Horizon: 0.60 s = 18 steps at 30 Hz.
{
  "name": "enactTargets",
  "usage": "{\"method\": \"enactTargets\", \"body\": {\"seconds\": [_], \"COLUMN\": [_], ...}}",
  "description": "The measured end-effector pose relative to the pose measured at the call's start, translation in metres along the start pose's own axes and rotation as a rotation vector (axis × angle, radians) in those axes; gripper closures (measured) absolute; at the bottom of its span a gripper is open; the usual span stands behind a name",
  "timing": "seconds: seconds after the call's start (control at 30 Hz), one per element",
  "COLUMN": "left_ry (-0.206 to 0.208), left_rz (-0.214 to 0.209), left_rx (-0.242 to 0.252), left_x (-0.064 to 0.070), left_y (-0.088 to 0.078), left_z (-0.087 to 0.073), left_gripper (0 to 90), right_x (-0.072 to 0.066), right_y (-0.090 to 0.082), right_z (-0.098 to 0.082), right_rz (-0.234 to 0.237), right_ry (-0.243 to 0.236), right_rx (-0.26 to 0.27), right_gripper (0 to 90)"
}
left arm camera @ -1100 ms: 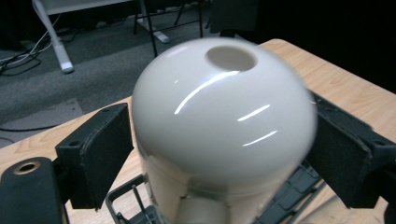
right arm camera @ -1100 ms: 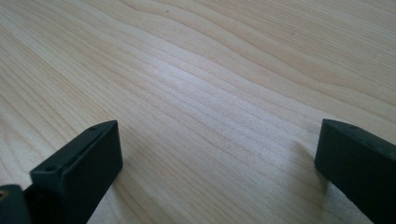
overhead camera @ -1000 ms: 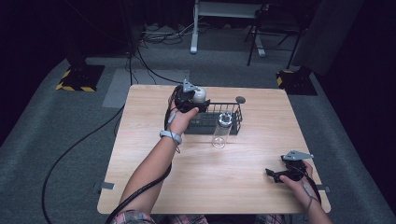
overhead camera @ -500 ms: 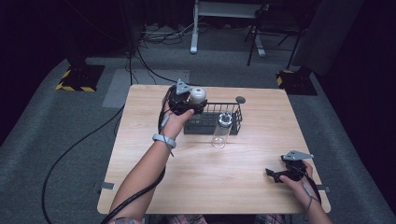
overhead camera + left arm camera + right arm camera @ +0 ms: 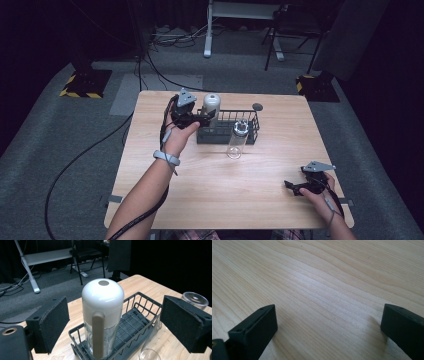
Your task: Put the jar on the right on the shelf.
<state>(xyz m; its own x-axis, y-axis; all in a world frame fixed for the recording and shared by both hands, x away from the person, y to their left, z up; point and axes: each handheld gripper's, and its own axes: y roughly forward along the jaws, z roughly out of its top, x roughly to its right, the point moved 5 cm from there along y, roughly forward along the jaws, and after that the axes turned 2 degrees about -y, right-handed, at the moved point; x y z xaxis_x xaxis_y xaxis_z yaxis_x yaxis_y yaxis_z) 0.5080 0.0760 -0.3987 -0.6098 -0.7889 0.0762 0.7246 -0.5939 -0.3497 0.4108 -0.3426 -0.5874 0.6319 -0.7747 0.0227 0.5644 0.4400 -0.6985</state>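
Wooden table (image 5: 210, 200) seen from above, with a dark wire basket (image 5: 250, 131) near its far edge; a white-capped bottle (image 5: 211, 107) stands upright in the basket's left end, its clear lower body inside the wire wall and a beige strap hanging down its front, as the left gripper view shows (image 5: 103, 315); a clear glass jar (image 5: 237, 142) stands on the table just in front of the basket, toward its right end; a small dark disc (image 5: 257, 106) lies on the table behind the basket; the left gripper (image 5: 202, 119) is held at the basket's left end, level with the bottle, its jaws having just been opening and now standing wide of the cap on either side, pads clear of it and nothing gripped; the right gripper (image 5: 290, 186) rests low over the near right corner of the table, well apart from the basket, jaws spread wide over bare wood with nothing between them
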Motion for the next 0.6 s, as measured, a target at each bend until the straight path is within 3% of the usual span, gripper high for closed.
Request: {"method": "enactTargets", "body": {"seconds": [0.2, 0.6], "left_ry": [0.01, 0.027], "left_rz": [0.024, 0.018], "left_rx": [0.006, 0.008], "left_x": [0.001, 0.005], "left_y": [-0.014, -0.039], "left_z": [-0.002, -0.005], "left_gripper": [8.6, 8.5], "right_x": [0.0, 0.0], "right_y": [0.0, 0.0], "right_z": [0.0, 0.0], "right_rz": [0.0, 0.0], "right_ry": [0.0, 0.0], "right_rx": [0.0, 0.0], "right_gripper": [0.7, 0.7]}}
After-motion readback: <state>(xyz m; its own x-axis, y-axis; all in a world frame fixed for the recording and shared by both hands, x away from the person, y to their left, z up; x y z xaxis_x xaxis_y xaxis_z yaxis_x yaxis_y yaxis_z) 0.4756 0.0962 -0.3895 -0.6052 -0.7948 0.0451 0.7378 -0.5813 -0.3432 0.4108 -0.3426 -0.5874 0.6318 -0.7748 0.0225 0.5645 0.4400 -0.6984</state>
